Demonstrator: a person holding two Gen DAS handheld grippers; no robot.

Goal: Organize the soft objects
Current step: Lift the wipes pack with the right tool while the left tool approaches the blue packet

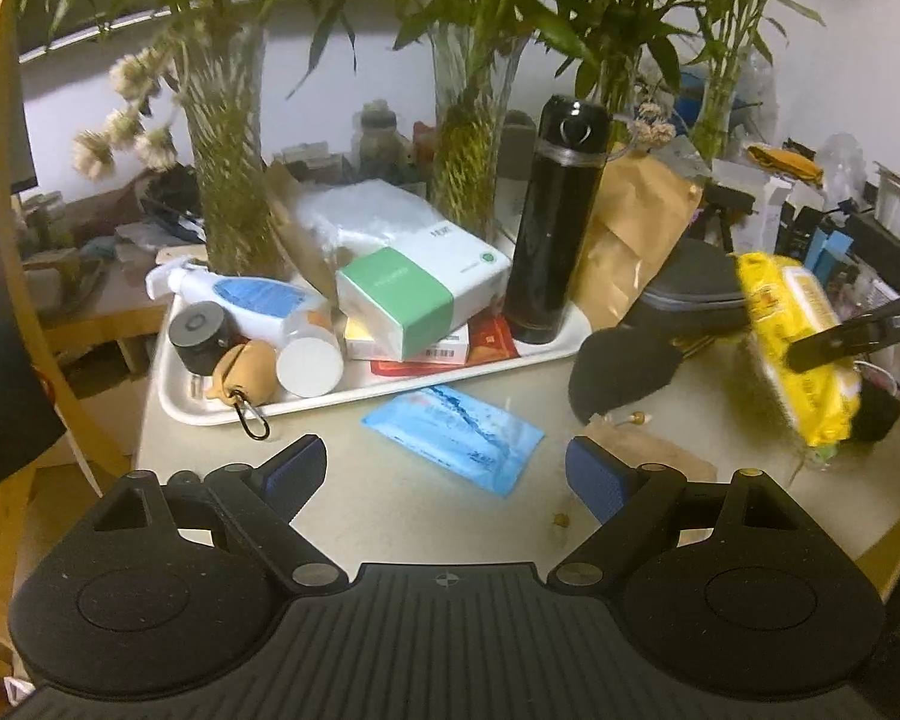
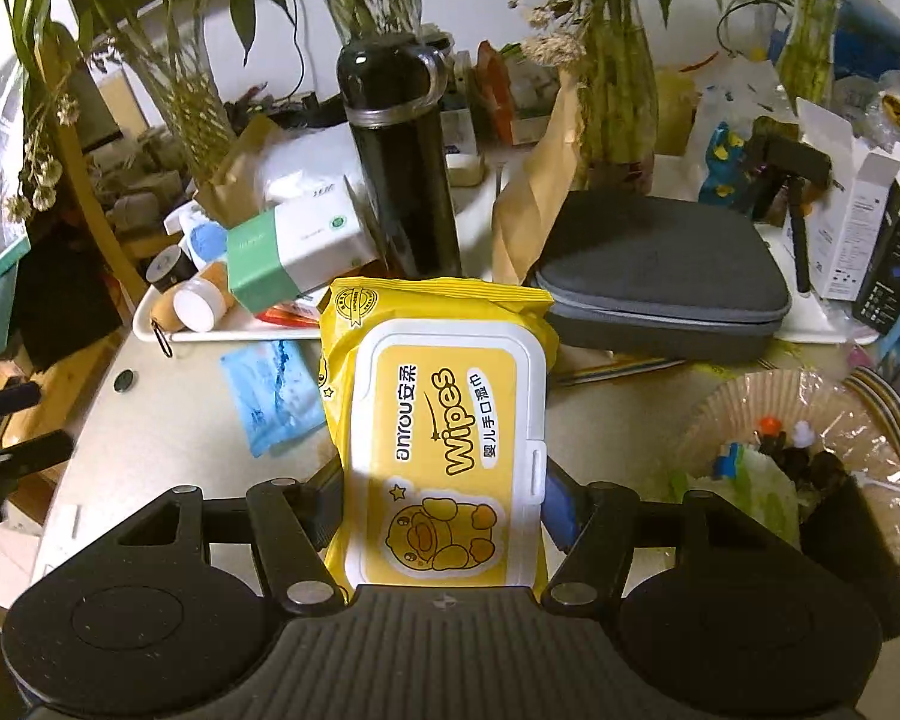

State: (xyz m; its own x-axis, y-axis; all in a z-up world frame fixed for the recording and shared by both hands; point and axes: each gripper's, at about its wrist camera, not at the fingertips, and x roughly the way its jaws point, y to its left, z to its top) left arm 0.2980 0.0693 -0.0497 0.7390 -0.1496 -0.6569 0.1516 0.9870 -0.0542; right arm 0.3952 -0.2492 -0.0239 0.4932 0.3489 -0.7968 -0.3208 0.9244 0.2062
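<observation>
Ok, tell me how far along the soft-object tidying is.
Done: cannot tell; the white tray holds mostly boxes and bottles. In hand: the right gripper is shut on the yellow wipes pack, held above the table. Left: the blue tissue packet lies flat on the table ahead of the left gripper, whose jaws are open and empty.

Left tool (image 1: 447,471) gapes; right tool (image 2: 444,495) grips.

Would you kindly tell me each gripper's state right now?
Left gripper: open, empty.
Right gripper: shut on the yellow plastic wipes pack.
</observation>
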